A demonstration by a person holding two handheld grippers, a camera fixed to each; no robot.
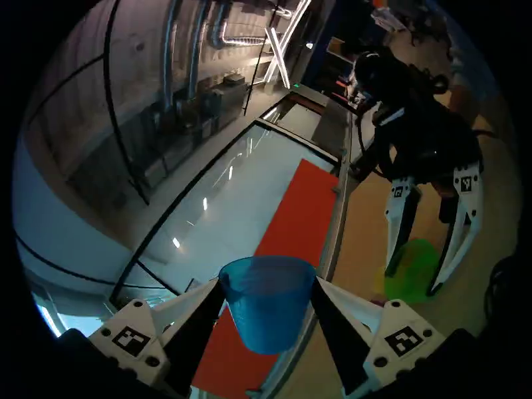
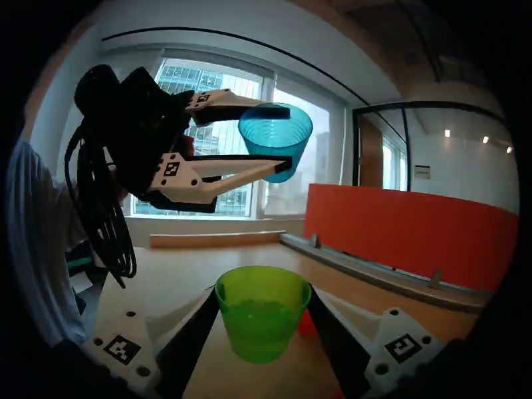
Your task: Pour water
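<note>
Right tongs [image 2: 263, 292]: mine, clenched on the green cup [image 2: 263, 322], low over the table [image 2: 166, 266]
Left tongs [image 1: 267, 284]: clenched on the blue cup [image 1: 267, 312], held high above the green one, near upright
Done: both cups gripped
Remaining: I judge the tilt and the pour itself not yet begun

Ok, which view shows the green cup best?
The right gripper view: the green cup sits close and central between that gripper's fingers, rim and inside visible. The left gripper view shows it farther off, smaller, partly hidden by the same fingers.
</note>
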